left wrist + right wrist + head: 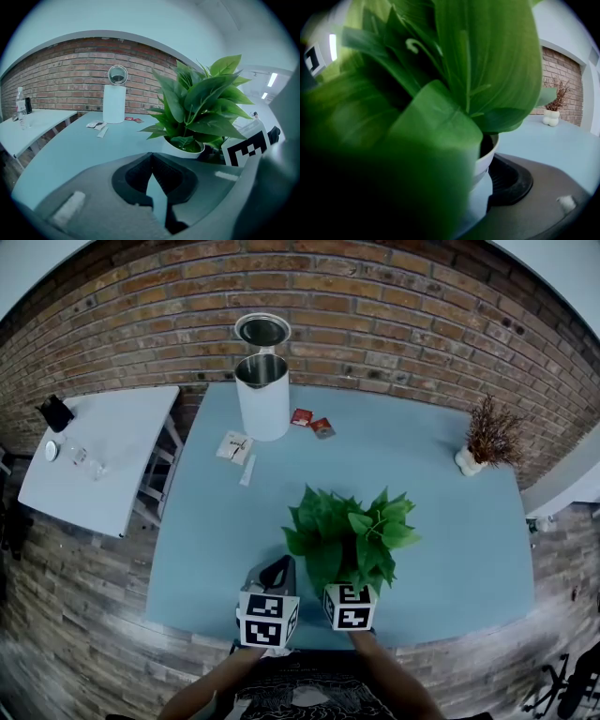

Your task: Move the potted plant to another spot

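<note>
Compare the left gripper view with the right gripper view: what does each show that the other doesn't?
Only the left gripper view: the left gripper with its jaws together on nothing, a white canister with its lid raised, packets beside it, and a side table with a bottle.

Only the right gripper view: the right gripper with the pot between its jaws, its visible pad against the pot wall, and a dried plant in a white vase.

Both: the potted plant, the blue table and the brick wall.
</note>
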The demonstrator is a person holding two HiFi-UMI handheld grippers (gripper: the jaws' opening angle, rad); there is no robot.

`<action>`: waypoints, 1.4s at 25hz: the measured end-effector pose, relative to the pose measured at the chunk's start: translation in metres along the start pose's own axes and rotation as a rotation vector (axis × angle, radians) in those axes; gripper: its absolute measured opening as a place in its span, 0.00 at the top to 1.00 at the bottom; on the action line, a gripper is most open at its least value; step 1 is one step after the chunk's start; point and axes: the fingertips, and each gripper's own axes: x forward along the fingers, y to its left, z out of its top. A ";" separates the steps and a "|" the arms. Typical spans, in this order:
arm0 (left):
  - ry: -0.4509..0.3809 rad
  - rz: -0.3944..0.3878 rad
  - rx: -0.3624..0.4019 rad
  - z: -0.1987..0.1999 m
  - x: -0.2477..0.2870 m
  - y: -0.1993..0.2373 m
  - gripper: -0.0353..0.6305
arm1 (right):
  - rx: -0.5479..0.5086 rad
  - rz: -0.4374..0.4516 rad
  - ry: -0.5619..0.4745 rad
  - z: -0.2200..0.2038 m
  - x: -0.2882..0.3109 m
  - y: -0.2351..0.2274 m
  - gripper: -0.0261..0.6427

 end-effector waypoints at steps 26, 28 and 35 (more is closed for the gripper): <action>0.000 0.009 0.002 -0.003 -0.015 0.057 0.95 | -0.009 0.028 -0.014 0.011 0.028 0.059 0.23; 0.000 0.006 0.001 -0.004 -0.016 0.057 0.95 | -0.012 0.029 -0.008 0.011 0.028 0.059 0.23; 0.008 -0.001 -0.013 -0.012 -0.020 0.052 0.95 | -0.019 0.039 0.008 0.004 0.019 0.062 0.23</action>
